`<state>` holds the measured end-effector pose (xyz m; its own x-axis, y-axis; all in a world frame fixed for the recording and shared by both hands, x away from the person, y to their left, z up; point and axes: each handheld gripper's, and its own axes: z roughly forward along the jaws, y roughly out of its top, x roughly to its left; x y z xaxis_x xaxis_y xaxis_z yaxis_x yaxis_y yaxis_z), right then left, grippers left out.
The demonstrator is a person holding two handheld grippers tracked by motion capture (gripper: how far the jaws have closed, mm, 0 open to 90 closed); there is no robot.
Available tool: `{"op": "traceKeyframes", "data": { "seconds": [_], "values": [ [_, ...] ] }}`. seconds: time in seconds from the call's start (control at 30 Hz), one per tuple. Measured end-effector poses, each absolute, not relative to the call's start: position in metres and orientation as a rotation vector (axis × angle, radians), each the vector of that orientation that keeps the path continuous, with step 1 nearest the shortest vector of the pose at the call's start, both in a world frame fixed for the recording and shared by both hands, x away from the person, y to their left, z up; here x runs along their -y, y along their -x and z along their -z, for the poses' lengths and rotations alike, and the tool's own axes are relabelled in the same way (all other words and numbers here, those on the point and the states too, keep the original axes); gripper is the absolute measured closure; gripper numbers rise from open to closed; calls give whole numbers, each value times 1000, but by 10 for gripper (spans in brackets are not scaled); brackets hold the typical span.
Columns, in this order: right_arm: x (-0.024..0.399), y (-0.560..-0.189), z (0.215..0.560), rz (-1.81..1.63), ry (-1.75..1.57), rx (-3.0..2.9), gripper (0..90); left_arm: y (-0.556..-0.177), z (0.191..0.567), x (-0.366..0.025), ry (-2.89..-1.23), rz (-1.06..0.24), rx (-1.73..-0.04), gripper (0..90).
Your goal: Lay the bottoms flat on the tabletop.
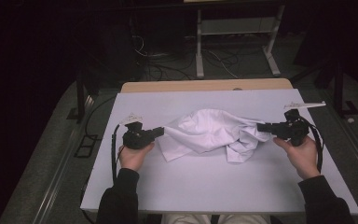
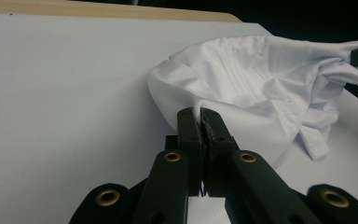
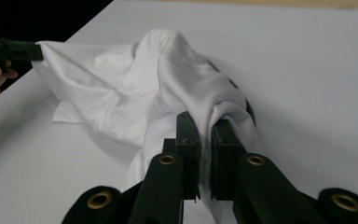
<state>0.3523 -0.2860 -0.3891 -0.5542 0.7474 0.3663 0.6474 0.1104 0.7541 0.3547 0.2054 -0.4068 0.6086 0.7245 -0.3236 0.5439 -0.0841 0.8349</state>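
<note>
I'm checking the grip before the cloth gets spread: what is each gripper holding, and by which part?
Both hold the white cloth: the left gripper pinches its left edge, the right gripper a bunched fold at its right end.

Table [image 1: 205,186] lies bare around the cloth [image 1: 209,133] (bunched mid-table).

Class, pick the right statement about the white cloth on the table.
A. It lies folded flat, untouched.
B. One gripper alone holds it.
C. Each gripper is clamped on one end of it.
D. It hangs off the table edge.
C: the left gripper and the right gripper each pinch a side of the white cloth, which is bunched between them.
</note>
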Motion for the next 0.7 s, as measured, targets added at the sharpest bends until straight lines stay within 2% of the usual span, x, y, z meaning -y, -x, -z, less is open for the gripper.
{"op": "traceKeyframes", "data": {
  "seconds": [0.57,0.7],
  "values": [
    [270,-303,417,-1398,-1461,-2449,835,-357,417,-220,-1735,-208,-1117,868],
    [264,-292,425,-1391,-1460,-2524,835,-359,419,-223,-1729,-173,-1128,848]
  ]
}}
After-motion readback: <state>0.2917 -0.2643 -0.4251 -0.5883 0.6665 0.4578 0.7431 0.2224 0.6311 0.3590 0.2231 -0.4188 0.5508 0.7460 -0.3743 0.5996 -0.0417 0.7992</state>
